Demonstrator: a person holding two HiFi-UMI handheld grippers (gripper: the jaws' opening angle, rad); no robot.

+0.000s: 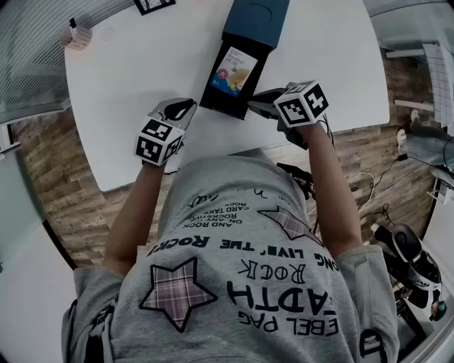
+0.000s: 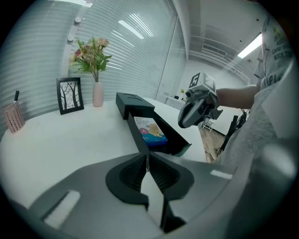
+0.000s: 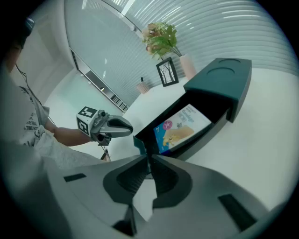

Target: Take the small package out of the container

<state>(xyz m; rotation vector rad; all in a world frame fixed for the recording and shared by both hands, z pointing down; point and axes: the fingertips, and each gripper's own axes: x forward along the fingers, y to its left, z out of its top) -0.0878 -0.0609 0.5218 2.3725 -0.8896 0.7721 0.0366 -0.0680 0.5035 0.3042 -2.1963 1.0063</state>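
Head view, small package (image 1: 233,72) inside open dark container (image 1: 257,20), left gripper (image 1: 186,109), right gripper (image 1: 255,105) both closed, empty.

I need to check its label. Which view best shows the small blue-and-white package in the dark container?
The right gripper view: the small blue-and-white package looks largest there, with its printed front towards the camera. The head view shows it whole but smaller; the left gripper view, small and foreshortened.
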